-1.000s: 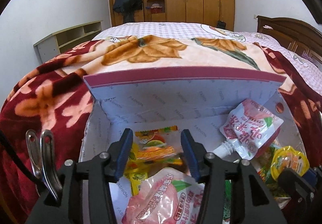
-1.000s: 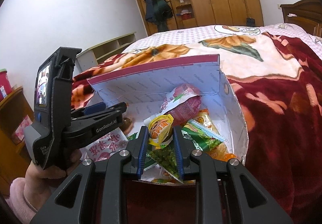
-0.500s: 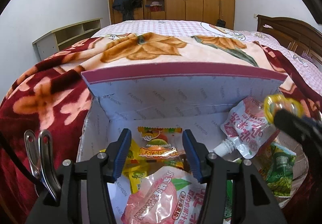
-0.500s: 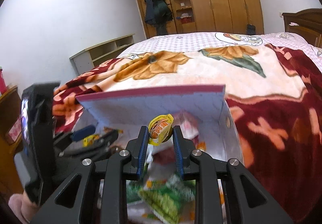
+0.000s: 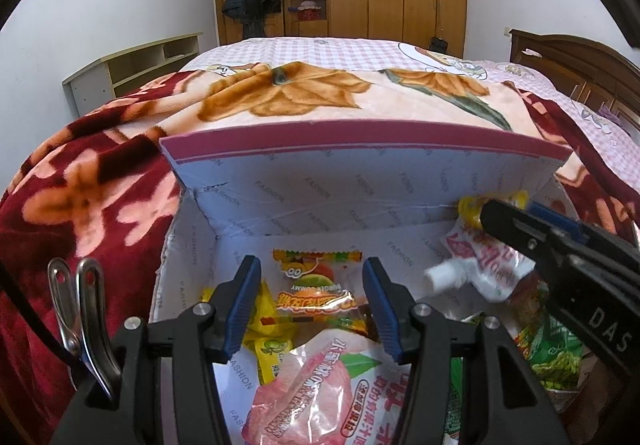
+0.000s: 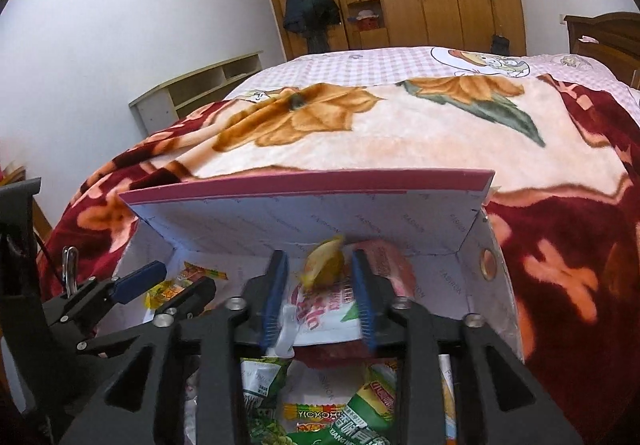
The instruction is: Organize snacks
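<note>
A white cardboard box (image 5: 320, 189) with a maroon-edged flap lies open on the bed, with several snacks in it. My right gripper (image 6: 319, 261) hangs over its far right corner. Its jaws are opening, and a small yellow snack (image 6: 325, 267) sits blurred and loose between the pads. In the left wrist view that snack (image 5: 469, 206) shows at the tip of the right gripper (image 5: 516, 211). Under it lies a pink spouted pouch (image 6: 332, 309). My left gripper (image 5: 311, 269) stands open over the box's near left. It holds nothing, and a burger gummy packet (image 5: 316, 291) lies below.
Green snack packets (image 6: 360, 417) and a second pink pouch (image 5: 320, 393) fill the box's near side. A red and cream floral blanket (image 5: 100, 197) surrounds the box. A low shelf unit (image 5: 132, 65) stands at the left wall, wardrobes behind, a wooden headboard (image 5: 580, 57) right.
The right gripper carried the yellow snack up from the box's right side toward its far wall, then parted its jaws from it. The left gripper stayed put.
</note>
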{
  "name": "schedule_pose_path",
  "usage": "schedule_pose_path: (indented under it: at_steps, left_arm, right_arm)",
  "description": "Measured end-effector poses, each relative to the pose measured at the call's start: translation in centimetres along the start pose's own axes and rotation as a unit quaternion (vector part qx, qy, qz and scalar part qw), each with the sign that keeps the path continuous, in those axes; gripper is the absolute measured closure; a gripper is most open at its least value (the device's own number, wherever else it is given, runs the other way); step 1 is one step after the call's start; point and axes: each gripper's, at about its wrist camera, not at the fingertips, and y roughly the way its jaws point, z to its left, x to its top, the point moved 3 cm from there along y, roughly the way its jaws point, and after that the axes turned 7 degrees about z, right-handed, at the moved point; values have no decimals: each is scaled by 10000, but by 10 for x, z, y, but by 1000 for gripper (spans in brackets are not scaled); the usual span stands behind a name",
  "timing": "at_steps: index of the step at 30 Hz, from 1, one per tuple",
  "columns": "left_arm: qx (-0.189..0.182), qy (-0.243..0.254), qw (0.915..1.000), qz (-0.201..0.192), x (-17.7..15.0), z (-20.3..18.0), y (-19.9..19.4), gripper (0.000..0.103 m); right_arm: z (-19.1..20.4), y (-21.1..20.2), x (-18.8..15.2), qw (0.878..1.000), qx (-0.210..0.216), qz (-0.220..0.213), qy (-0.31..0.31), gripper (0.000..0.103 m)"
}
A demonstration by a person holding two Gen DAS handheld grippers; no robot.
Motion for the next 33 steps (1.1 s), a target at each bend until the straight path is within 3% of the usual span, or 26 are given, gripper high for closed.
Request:
schedule_pose_path:
  at_steps: [3, 11, 25, 28, 33]
  left_arm:
    - [-5, -6, 10000, 1, 0, 0, 0, 47]
    - [-19, 9, 10000, -13, -1, -1, 0, 47]
    - [-171, -47, 9998, -105, -3, -3, -18, 38]
    - [-193, -39, 9997, -130, -4, -3, -25, 36]
    - [-192, -44, 9996, -218, -7, 0, -38, 32]
  right_arm:
    - [0, -2, 1, 10000, -31, -48, 20, 51]
    - [2, -11, 0, 9999, 22, -160, 37, 41]
    - [6, -33, -8, 9992, 115, -359, 94, 36]
    - [7, -38, -11, 9990, 141, -412, 94, 28]
    - [10, -48, -15, 9985, 216, -495, 121, 27]
